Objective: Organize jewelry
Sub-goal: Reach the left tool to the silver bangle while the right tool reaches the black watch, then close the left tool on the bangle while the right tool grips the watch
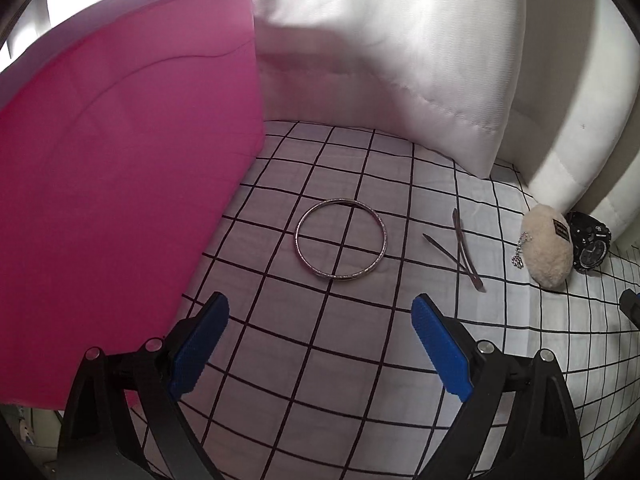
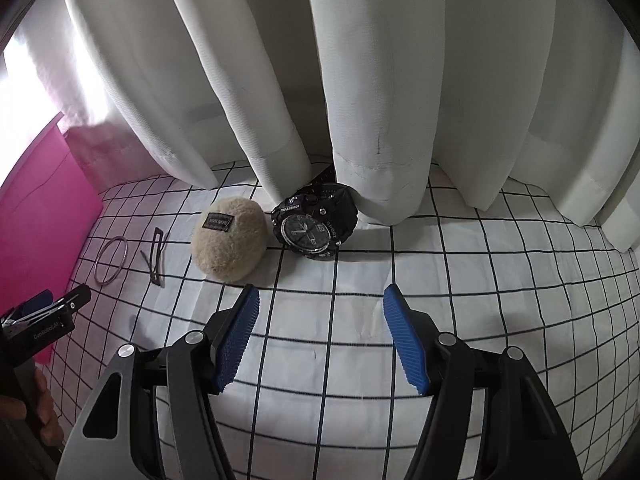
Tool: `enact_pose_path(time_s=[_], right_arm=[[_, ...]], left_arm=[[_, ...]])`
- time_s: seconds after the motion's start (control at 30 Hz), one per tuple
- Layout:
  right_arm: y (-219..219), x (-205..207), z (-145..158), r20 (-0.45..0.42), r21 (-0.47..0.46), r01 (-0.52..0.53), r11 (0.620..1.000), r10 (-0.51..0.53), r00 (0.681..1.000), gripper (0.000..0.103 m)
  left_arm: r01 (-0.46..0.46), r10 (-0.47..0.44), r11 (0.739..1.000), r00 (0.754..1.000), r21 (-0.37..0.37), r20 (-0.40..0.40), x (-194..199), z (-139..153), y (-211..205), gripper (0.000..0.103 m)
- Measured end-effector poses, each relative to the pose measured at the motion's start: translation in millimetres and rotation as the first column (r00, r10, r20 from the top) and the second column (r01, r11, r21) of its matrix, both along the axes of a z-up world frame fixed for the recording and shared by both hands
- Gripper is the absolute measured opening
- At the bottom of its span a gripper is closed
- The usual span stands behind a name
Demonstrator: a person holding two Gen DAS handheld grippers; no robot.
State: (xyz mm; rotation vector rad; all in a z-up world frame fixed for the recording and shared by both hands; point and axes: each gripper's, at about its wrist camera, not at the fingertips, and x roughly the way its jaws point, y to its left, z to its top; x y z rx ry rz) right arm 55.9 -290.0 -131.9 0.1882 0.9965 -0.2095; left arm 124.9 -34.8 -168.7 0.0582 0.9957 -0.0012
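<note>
On the checked cloth, taking the plush pouch as landmark: the watch lies just right, the hair clips left, the bangle farther left, beside the box.

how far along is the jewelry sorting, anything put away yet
Nothing looks put away. The bangle, hair clips, plush charm and watch all lie loose on the checked sheet beside the pink box. The left gripper and right gripper are open, holding nothing. All four remain.

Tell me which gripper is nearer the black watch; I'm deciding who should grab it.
Right. The right gripper hangs open just short of the black watch; the left gripper faces the bangle, with the watch far to its right.
</note>
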Motion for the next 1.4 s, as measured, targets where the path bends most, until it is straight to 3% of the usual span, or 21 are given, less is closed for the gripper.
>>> enact_pose_path(time_s=[0.3,0.9,1.4], right_arm=[[-4,42,-23,-0.019,-0.019,-0.011,1.0,0.011,1.0,0.064],[3,84,-52,-0.063,-0.049,-0.035,0.998,0.032,0.997,0.065],[-2,114,-66,-0.059,-0.036,-0.026,0.999,0.024,0.998,0.066]], left_arm=[[-0.01,0.01,1.0,1.0,0.004,-0.016,26,-22,-1,0.091],[-0.015,0.014,1.0,0.999,-0.014,-0.046,47,-42,-3,0.091],[-0.023,0.021,0.999,0.999,-0.037,-0.034,70,-43,-3,0.096]])
